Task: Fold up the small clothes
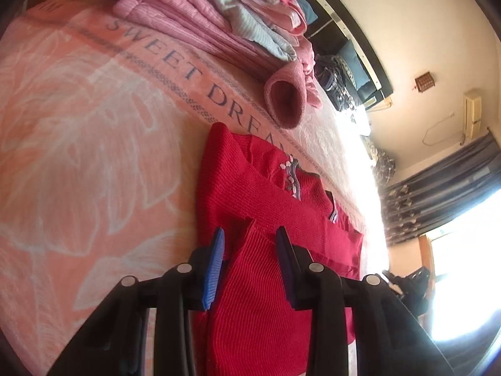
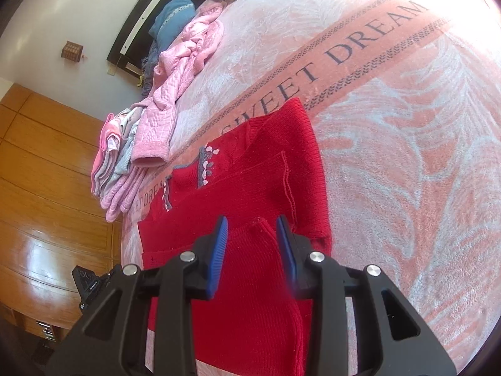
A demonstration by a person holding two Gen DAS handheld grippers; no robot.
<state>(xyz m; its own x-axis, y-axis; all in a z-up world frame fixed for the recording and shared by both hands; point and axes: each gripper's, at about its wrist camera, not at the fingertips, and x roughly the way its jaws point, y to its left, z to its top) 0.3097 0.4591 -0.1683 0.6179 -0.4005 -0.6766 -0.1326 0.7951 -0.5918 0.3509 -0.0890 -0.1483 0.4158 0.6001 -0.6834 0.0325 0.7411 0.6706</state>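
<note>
A red knit sweater point(image 1: 256, 188) point(image 2: 250, 181) with small flower embroidery point(image 1: 291, 175) point(image 2: 206, 163) at the chest lies flat on a pink "SWEET DREAM" blanket point(image 1: 78, 125) point(image 2: 407, 156). One sleeve is folded across its body. My left gripper point(image 1: 250, 230) is open, its blue pads point(image 1: 216, 260) standing either side of a ribbed red fold near the sweater's lower part. My right gripper point(image 2: 252, 218) is open too, with another red fold end between its fingers. Whether the pads touch the cloth I cannot tell.
A stack of folded pink and pale blue clothes point(image 1: 194, 9) point(image 2: 119, 156) sits beyond the sweater, with a pink padded jacket point(image 2: 184, 72) and its cuff point(image 1: 285, 100) draped over it. Wooden wardrobe point(image 2: 47, 172), dark headboard point(image 1: 360, 31), blue curtains point(image 1: 438, 188) and a bright window point(image 1: 463, 266) surround the bed.
</note>
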